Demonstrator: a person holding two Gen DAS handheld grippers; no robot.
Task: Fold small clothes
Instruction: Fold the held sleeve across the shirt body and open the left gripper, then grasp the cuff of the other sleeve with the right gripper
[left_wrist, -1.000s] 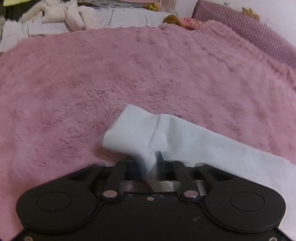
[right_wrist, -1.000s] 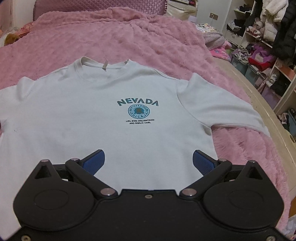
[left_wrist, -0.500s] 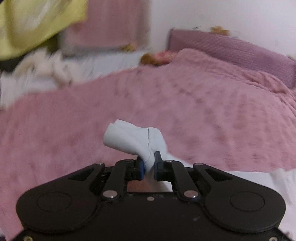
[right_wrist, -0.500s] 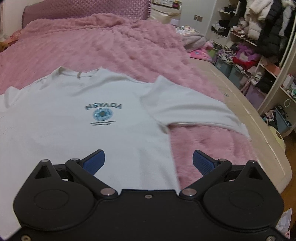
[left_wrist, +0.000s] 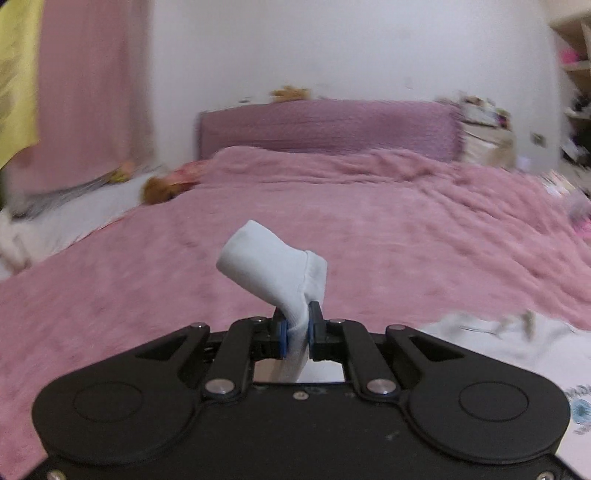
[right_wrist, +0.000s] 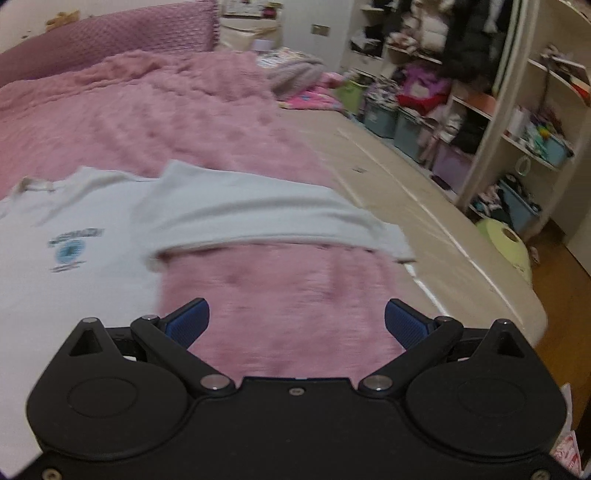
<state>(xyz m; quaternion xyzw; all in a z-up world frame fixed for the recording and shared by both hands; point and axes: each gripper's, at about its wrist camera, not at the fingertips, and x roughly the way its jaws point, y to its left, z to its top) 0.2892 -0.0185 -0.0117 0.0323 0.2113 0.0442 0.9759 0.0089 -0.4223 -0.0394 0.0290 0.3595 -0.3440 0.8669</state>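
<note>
Sleeve cuff (left_wrist: 271, 264) lifted higher, pinched by left hand-held gripper (left_wrist: 297, 328), pointing up-left

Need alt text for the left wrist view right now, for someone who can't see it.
The left gripper is shut on a white sleeve cuff, lifted above a pink blanket. The rest of the white shirt lies lower right; the picture is motion-blurred.

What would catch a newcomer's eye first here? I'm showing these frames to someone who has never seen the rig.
First, the white sleeve cuff pinched in the shut left gripper and lifted above the pink blanket. Next, the white shirt with a blue chest print, spread flat on that blanket left of the open right gripper, its other sleeve stretched toward the bed edge. Cluttered shelves fill the right side.
</note>
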